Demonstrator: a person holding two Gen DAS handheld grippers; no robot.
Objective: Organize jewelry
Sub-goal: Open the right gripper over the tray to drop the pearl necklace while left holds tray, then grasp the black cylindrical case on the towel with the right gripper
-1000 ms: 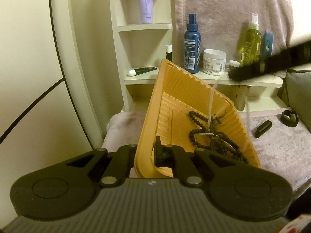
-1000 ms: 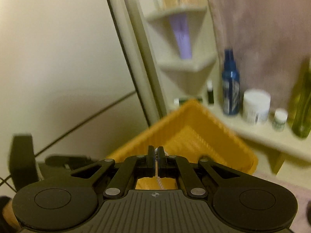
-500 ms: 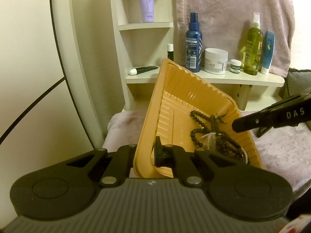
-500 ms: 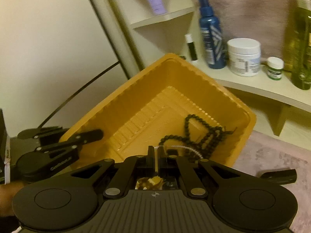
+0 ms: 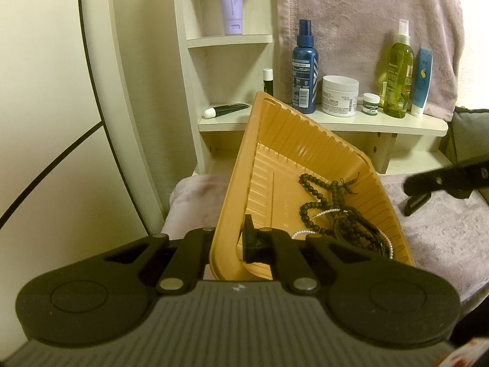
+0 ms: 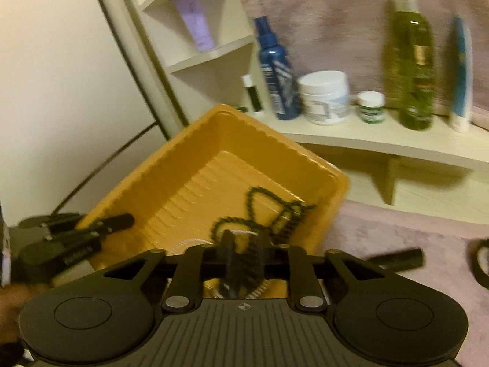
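An orange ribbed tray (image 5: pixel 305 128) is held tilted, with my left gripper (image 5: pixel 235 241) shut on its near rim, one finger inside the wall and one outside. Dark bead necklaces (image 5: pixel 318 208) and a thin white pearl strand (image 5: pixel 305 232) lie piled in its lower corner. My right gripper (image 6: pixel 244 244) hovers over the tray's (image 6: pixel 214 140) near edge, its jaws opening. The dark beads (image 6: pixel 253 202) and white strand (image 6: pixel 241 231) lie below and past its fingers, not pinched. The left gripper (image 6: pixel 116 221) shows at the tray's left rim.
A cream shelf behind carries a blue spray bottle (image 5: pixel 304 70), a white jar (image 5: pixel 339 96) and a green bottle (image 5: pixel 398 76). A pink cloth (image 5: pixel 443 238) covers the surface, with a black bar (image 6: pixel 397 258) and a black ring (image 6: pixel 479 260) on it.
My right gripper came down over the tray with the white strand pinched, then parted its jaws; the strand now lies in the tray. The left gripper and tray kept still.
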